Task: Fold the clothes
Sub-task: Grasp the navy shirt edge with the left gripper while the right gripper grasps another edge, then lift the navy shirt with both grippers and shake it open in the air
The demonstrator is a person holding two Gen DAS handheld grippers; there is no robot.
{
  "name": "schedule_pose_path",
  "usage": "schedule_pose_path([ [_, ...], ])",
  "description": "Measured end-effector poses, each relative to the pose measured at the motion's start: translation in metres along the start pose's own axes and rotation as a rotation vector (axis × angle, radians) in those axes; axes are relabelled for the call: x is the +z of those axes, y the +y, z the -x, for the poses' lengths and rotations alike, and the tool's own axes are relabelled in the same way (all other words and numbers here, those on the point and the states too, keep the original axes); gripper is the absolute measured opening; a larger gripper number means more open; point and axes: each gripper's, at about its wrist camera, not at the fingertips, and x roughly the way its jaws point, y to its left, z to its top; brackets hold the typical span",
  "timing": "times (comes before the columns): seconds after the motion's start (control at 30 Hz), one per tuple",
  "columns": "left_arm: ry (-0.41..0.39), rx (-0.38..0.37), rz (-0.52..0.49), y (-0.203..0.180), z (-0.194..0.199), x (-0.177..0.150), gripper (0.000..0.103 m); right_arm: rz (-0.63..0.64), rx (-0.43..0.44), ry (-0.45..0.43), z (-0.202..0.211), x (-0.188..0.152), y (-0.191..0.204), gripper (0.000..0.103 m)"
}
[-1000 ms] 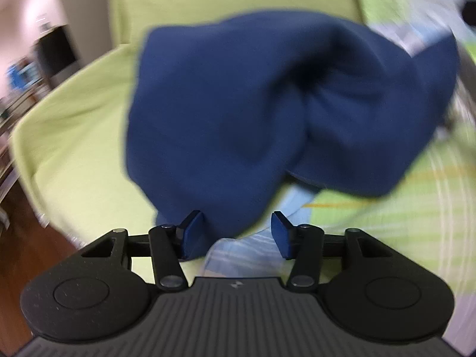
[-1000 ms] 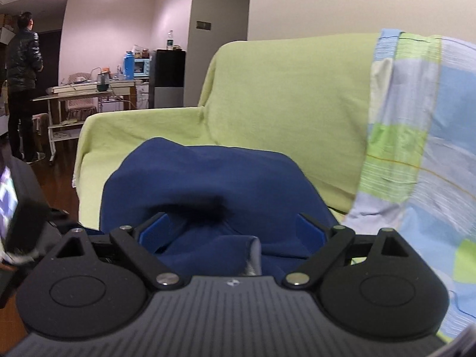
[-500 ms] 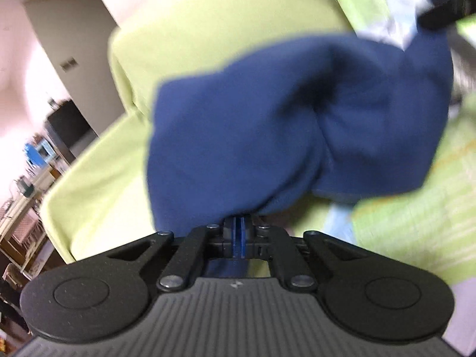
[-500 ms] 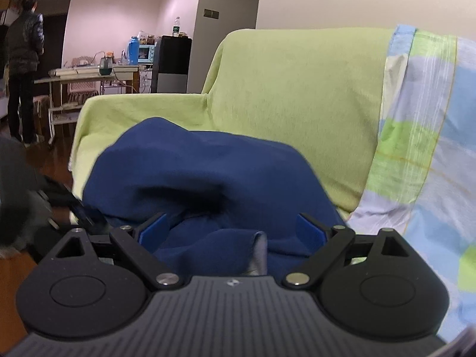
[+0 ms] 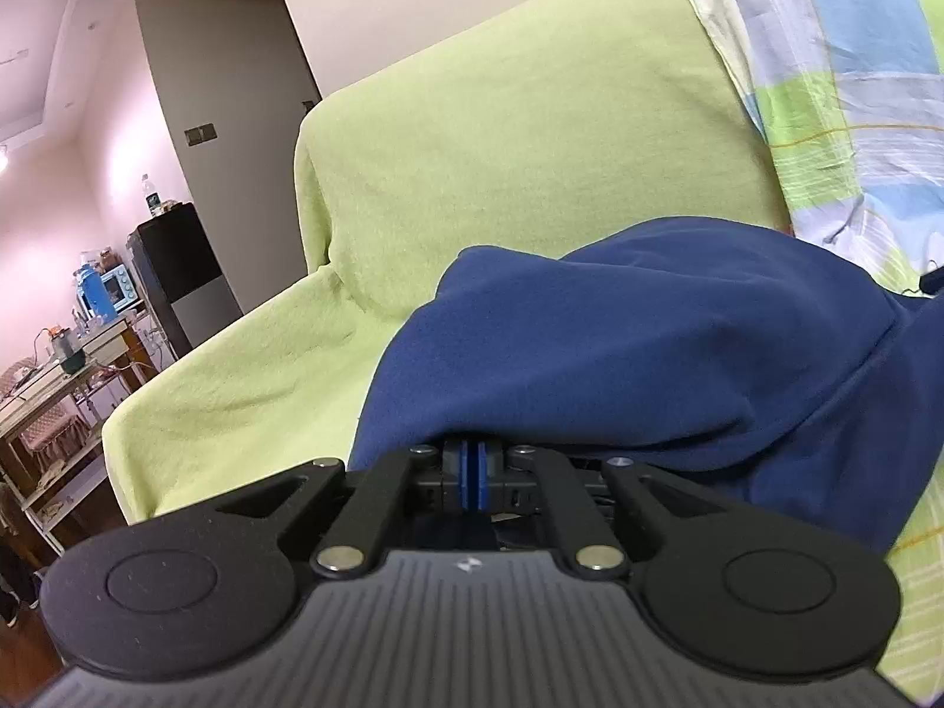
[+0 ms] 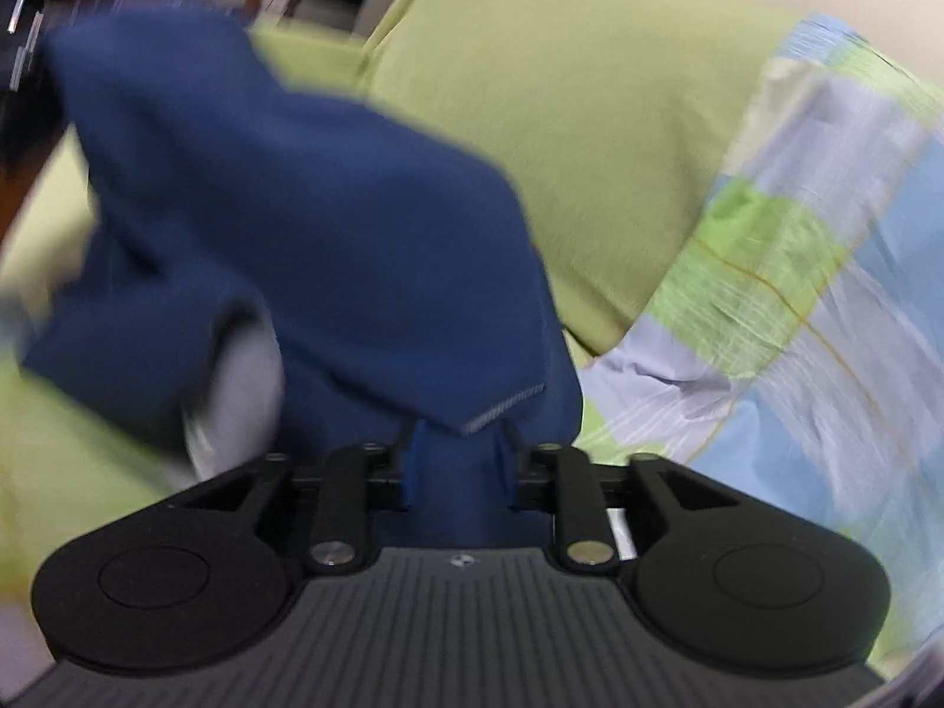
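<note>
Fingers (image 5: 472, 472) of left gripper (image 5: 472, 460) pinched on navy garment (image 5: 678, 354), right gripper (image 6: 457, 466) clamping its bunched hem, over green sofa (image 5: 531, 147)

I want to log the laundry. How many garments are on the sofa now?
1: a navy garment, held by the left gripper and the right gripper above the green sofa. Others may be hidden.

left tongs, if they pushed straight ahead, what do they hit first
The left tongs would meet the blue garment they already pinch, and probably the green sofa cover behind it; depth is unclear.
</note>
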Motion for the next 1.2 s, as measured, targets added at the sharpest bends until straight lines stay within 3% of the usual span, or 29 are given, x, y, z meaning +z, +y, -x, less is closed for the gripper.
schedule_pose_path([
  [0.23, 0.035, 0.025, -0.024, -0.017, -0.009, -0.005, 0.003, 0.304, -0.088, -0.043, -0.034, 0.006, 0.036, 0.034],
  [0.27, 0.045, 0.028, -0.034, -0.019, -0.013, -0.005, 0.003, 0.336, -0.1, -0.054, -0.04, 0.008, 0.039, 0.031],
  [0.33, 0.06, 0.036, -0.048, -0.021, -0.019, -0.005, 0.003, 0.337, -0.072, -0.048, -0.047, 0.014, 0.038, 0.01],
  [0.47, 0.02, 0.078, -0.074, -0.016, -0.009, 0.007, 0.003, 0.196, -0.077, -0.155, -0.02, 0.029, 0.015, 0.001],
  [0.6, -0.104, 0.201, -0.086, 0.003, 0.023, 0.05, 0.002, 0.024, -0.131, -0.314, 0.028, 0.052, -0.019, 0.0],
  [0.73, -0.191, 0.254, -0.057, 0.029, 0.055, 0.097, 0.002, -0.158, -0.133, -0.429, 0.091, 0.096, -0.069, 0.0],
  [0.83, -0.224, 0.24, -0.028, 0.046, 0.084, 0.127, 0.0, -0.201, -0.201, -0.515, 0.134, 0.115, -0.086, 0.0],
  [0.9, -0.228, 0.252, -0.049, 0.044, 0.092, 0.131, 0.0, -0.227, -0.237, -0.586, 0.17, 0.126, -0.098, 0.0],
  [1.0, -0.204, 0.243, -0.087, 0.032, 0.097, 0.116, 0.0, -0.213, -0.101, -0.519, 0.202, 0.135, -0.111, 0.0],
  [1.07, -0.15, 0.207, -0.089, 0.024, 0.091, 0.094, 0.0, -0.115, -0.078, -0.465, 0.202, 0.115, -0.087, 0.013],
  [1.1, -0.111, 0.183, -0.09, 0.014, 0.087, 0.074, 0.0, -0.067, -0.064, -0.428, 0.195, 0.101, -0.072, 0.044],
  [1.13, -0.077, 0.162, -0.091, 0.005, 0.083, 0.056, 0.0, -0.031, -0.056, -0.391, 0.187, 0.086, -0.056, 0.06],
  [1.2, -0.05, 0.127, -0.105, -0.012, 0.085, 0.023, 0.002, 0.025, -0.023, -0.321, 0.173, 0.065, -0.025, 0.059],
])
